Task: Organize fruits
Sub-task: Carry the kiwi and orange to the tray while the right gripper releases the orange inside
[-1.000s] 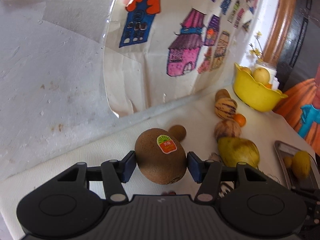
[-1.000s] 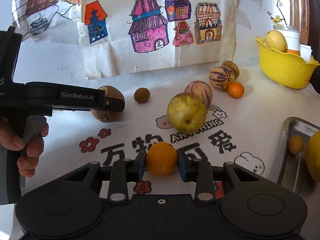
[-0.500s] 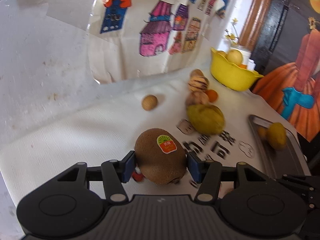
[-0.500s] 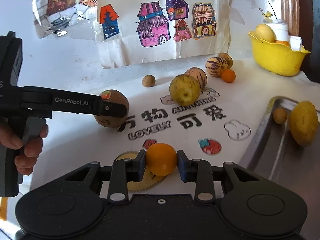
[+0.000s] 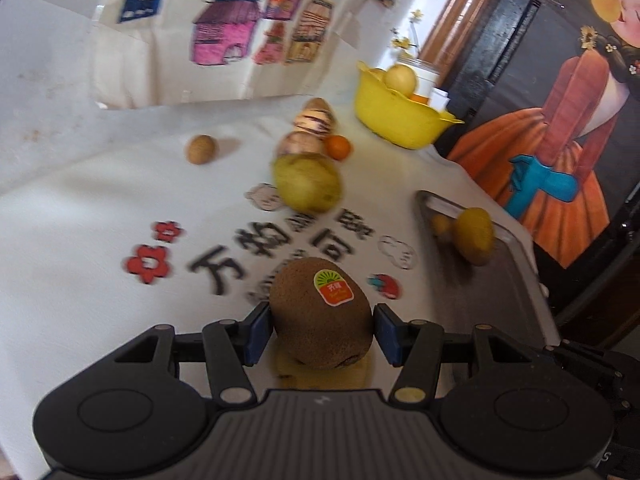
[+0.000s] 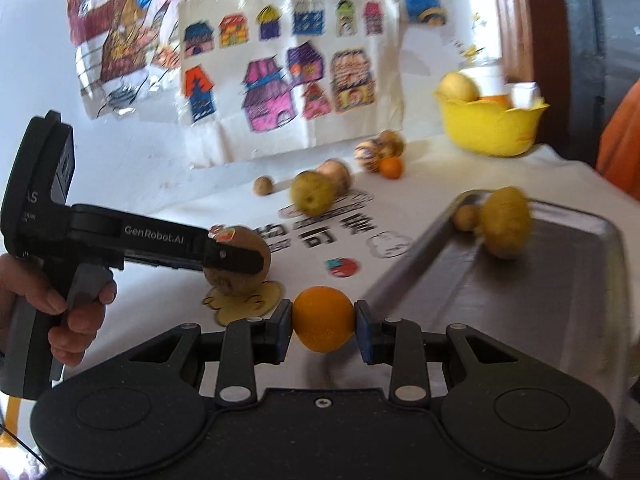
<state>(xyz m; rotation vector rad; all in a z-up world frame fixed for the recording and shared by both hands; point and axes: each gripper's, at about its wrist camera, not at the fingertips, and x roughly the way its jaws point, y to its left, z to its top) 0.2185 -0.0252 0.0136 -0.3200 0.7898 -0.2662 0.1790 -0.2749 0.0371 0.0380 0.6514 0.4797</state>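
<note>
Gripping a stickered kiwi (image 5: 320, 316) in your left gripper (image 5: 320, 334), you clamped your right gripper (image 6: 323, 326) on an orange (image 6: 323, 318) beside the metal tray (image 6: 560, 280).

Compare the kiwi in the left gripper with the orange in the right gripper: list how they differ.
The kiwi is brown and fuzzy; the orange is smooth and bright orange. The kiwi is egg-shaped and looks the larger; the orange is nearly round. The kiwi carries a sticker; no label shows on the orange. Both are clamped between blue-padded fingers, in the left gripper and the right gripper, above the printed cloth.
</note>
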